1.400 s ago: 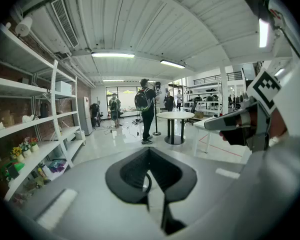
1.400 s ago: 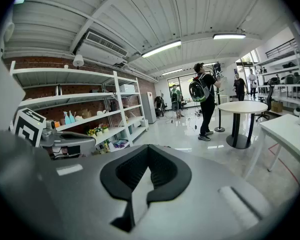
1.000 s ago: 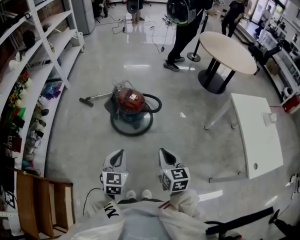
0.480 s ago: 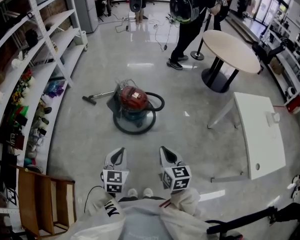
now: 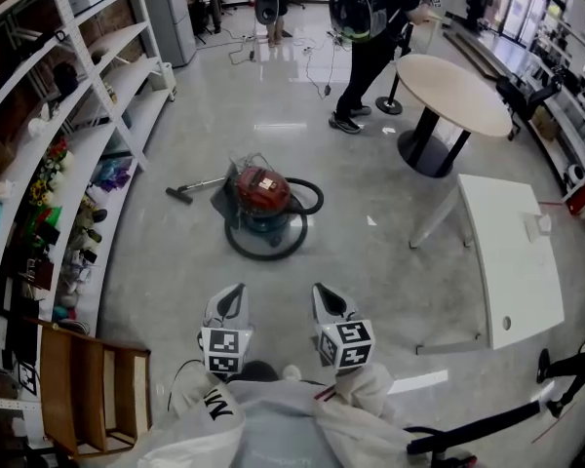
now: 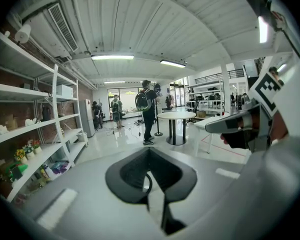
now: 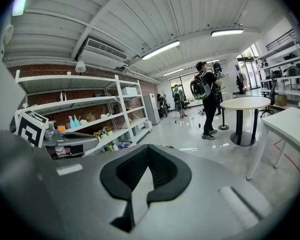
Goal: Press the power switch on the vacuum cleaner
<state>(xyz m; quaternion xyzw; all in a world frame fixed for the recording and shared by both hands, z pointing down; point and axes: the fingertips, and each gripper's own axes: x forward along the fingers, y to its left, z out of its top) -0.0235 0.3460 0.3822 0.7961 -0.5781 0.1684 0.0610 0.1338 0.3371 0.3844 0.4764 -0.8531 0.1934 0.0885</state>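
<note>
The room reads evenly bright to me, lit by ceiling strip lights (image 6: 112, 57) and by daylight from windows (image 6: 121, 95) at the far back. The polished floor (image 5: 175, 261) throws white glare at the head view's upper centre, and shadows are faint. Fisheye bends every frame's edges. Both gripper views have black corners, and there the left gripper (image 6: 149, 149) and right gripper (image 7: 149, 147) blur to soft grey.

wear: white long sleeves (image 5: 363, 398), black lettering (image 5: 217, 412) on the left one, thin red stripe (image 5: 321, 395) at lower centre | left claw (image 5: 231, 292): pale grey shell, black-rimmed mouth | right claw (image 5: 322, 292): same build | marker cubes (image 5: 224, 350): black-and-white square patterns, one per claw
</note>
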